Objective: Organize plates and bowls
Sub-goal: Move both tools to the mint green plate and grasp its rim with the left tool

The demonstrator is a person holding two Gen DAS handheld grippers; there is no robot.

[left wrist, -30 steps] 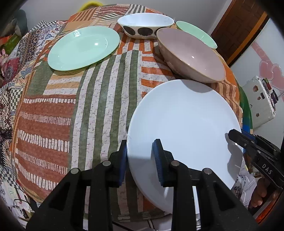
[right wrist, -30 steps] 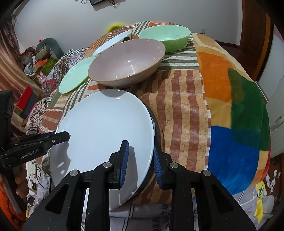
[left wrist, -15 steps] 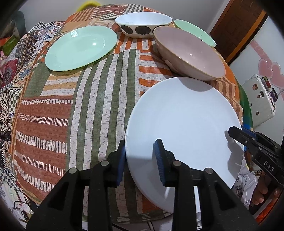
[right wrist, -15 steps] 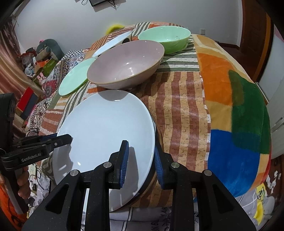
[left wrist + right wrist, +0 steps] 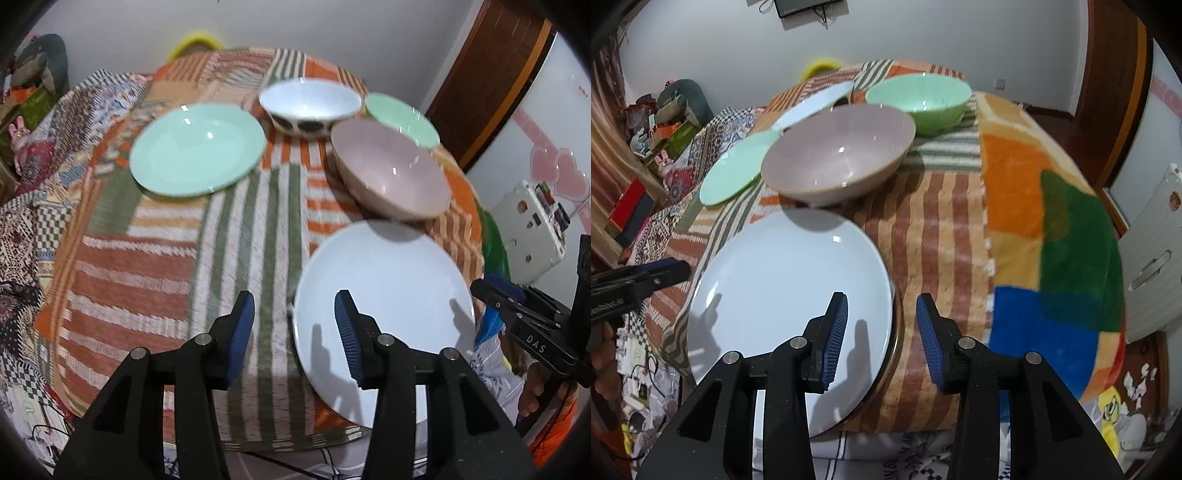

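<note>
A large white plate (image 5: 384, 306) (image 5: 783, 295) lies at the near edge of the cloth-covered table, on top of something with a dark brown rim (image 5: 898, 332). My left gripper (image 5: 295, 332) hangs over the plate's left rim. Its jaws are opening, and the pads stand apart from the rim between them. My right gripper (image 5: 882, 332) straddles the opposite rim, also opening, and its pads do not touch the plate either. Behind the plate sit a pink bowl (image 5: 391, 177) (image 5: 838, 162), a green plate (image 5: 195, 147), a white bowl with dark spots (image 5: 310, 107) and a green bowl (image 5: 919, 99).
The table's striped cloth (image 5: 147, 280) drops away at the near edge below both grippers. A white appliance (image 5: 532, 229) and a wooden door (image 5: 491, 81) stand to the right. Piled clutter (image 5: 646, 147) lies to the left. A hand (image 5: 535, 384) holds the right gripper.
Both grippers were shut on the white plate's rim and have let go, their jaws now wider. The left gripper has risen and drawn back, so the plate looks smaller in its view.
</note>
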